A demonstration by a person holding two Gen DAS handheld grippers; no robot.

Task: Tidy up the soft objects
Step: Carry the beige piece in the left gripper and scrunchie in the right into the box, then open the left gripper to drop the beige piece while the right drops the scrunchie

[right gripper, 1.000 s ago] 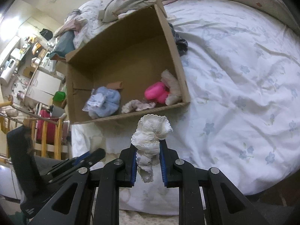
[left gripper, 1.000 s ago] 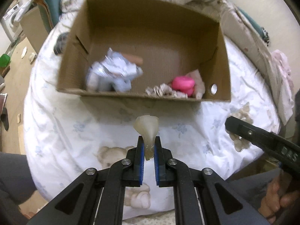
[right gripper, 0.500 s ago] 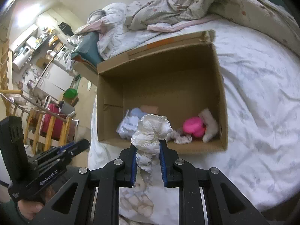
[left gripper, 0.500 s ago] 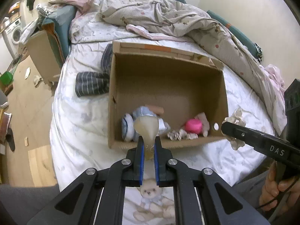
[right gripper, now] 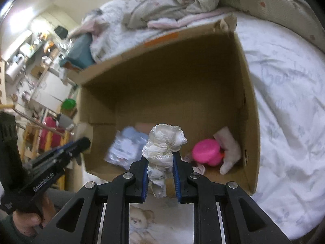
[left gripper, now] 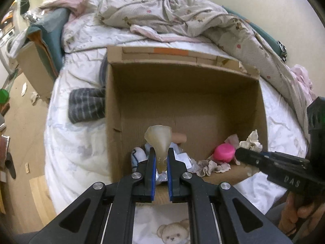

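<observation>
On the left side of the white bed sheet with pale blue flowers (left gripper: 67,154) a rolled dark grey striped cloth (left gripper: 87,104) lies just beside the left wall of the big open brown cardboard box (left gripper: 113,109). It is not in the box yet, so I think it may be waiting its turn.

Inside the box, near the front left corner, sits a light blue and white soft bundle (left gripper: 138,155). The left gripper (left gripper: 160,158) hangs over that spot, just past the front wall. Its jaws are pinched almost closed on a thin, see-through yellowish floppy piece (left gripper: 159,140), held by its narrow end so the wide end sticks up. It is thin, so the jaws need only a tiny gap.

Next comes the right gripper (right gripper: 160,162), above the front edge of the box. Its jaws are a little wider, because they squeeze a fat, crumpled white frilly cloth with a scalloped edge (right gripper: 162,144). Part of the cloth dangles below the pads.

Further right, by the front right corner of the box, rest a bright pink round soft thing (right gripper: 207,149) and a pale pink fluffy toy (right gripper: 229,150), touching each other.

Both held things look ready to be dropped in the box, where the soft things are being gathered
</observation>
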